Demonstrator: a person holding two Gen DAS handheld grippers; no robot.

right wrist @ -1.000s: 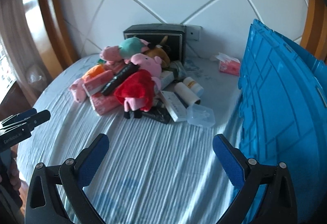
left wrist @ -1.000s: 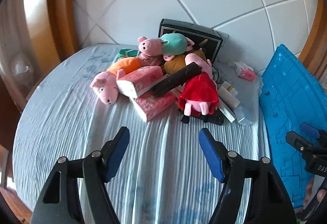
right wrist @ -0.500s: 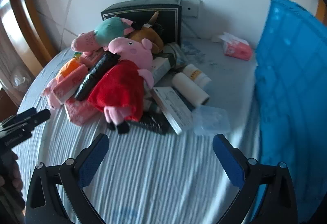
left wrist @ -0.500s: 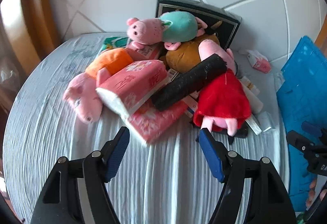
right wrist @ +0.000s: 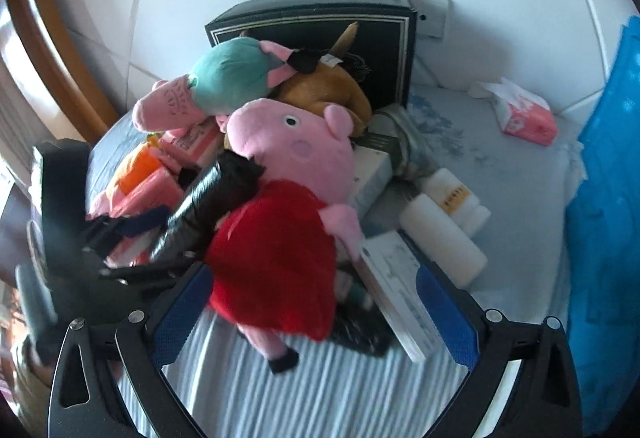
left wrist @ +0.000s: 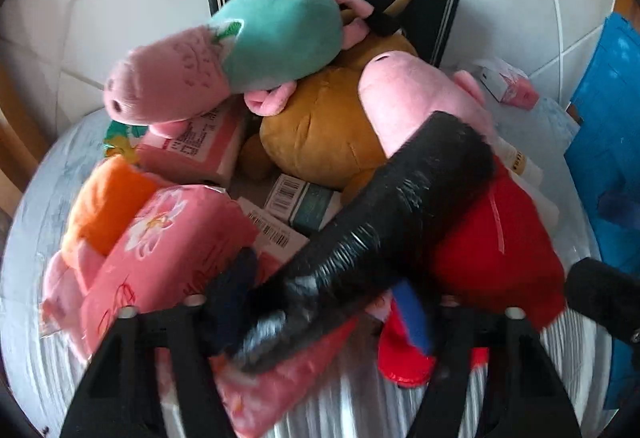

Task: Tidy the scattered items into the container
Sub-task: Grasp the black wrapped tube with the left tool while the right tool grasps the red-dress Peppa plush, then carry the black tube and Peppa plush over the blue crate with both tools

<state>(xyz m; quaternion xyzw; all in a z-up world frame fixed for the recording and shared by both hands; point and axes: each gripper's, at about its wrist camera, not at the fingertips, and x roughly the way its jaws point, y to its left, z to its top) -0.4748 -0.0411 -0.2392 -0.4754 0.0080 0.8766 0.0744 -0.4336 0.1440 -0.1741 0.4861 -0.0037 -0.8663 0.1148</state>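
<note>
A heap of items lies on the striped bed cover [right wrist: 340,390]. My left gripper [left wrist: 324,302] straddles the near end of a black wrapped roll [left wrist: 400,206] that lies across the heap. Its jaws are closing, and the roll sits between the pads without a clear squeeze. The same gripper [right wrist: 160,242] shows at the left of the right wrist view, around the roll [right wrist: 208,206]. My right gripper [right wrist: 312,318] stands open and wide, its blue pads on either side of the skirt of a pink pig plush in a red dress [right wrist: 280,250]. The blue crate [right wrist: 608,198] stands at the right.
Also in the heap: a pink tissue pack [left wrist: 168,250], a pig plush in teal [left wrist: 272,38], a brown plush [left wrist: 320,126], white bottles [right wrist: 440,238] and a flat white box [right wrist: 400,298]. A black box [right wrist: 380,50] leans on the tiled wall. A small pink pack [right wrist: 524,114] lies apart.
Both grippers have come forward and down onto the heap. The left one now has the black roll's end between narrower jaws. The right one now frames the red-dress pig.
</note>
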